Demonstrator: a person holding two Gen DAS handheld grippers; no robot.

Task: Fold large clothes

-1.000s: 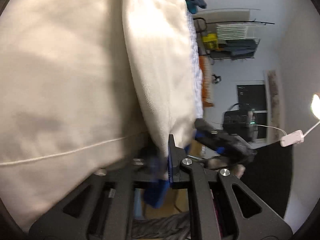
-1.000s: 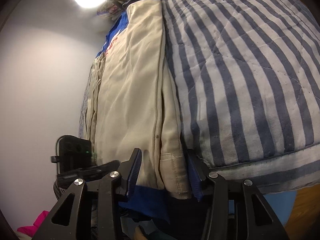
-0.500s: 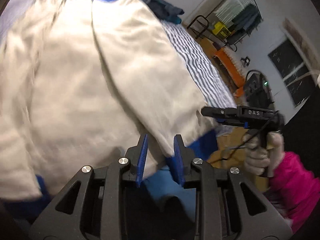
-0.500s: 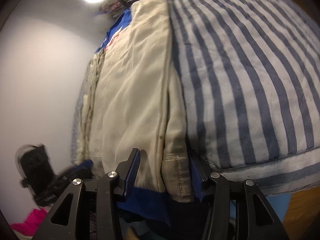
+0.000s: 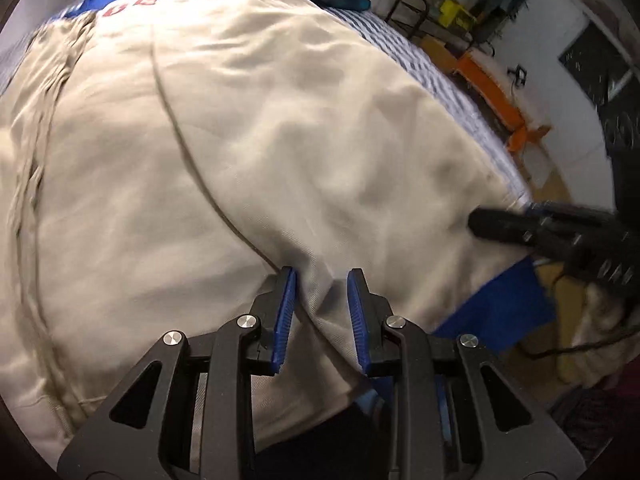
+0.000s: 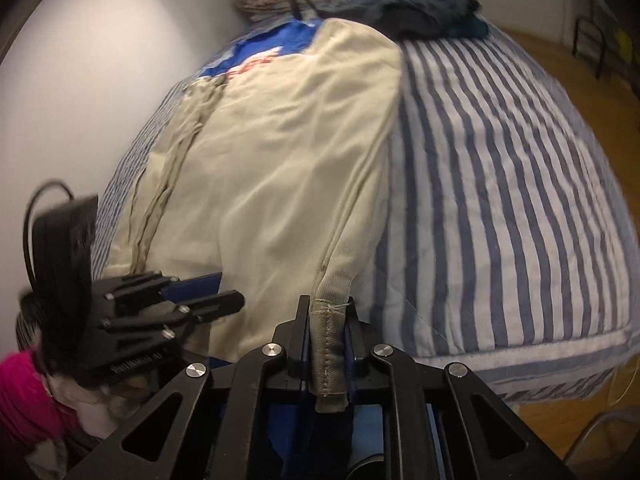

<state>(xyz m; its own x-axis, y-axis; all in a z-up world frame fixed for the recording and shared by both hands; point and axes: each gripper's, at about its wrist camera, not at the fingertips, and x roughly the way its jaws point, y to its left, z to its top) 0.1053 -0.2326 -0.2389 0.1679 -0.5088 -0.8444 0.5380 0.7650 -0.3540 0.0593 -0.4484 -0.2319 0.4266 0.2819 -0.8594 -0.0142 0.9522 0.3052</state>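
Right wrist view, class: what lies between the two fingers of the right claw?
A folded, stitched hem of the beige garment, pinched by the right claw; the right wrist view shows it.

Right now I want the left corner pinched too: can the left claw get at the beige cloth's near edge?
Probably yes: the left claw is open, with the beige cloth already between its fingers.
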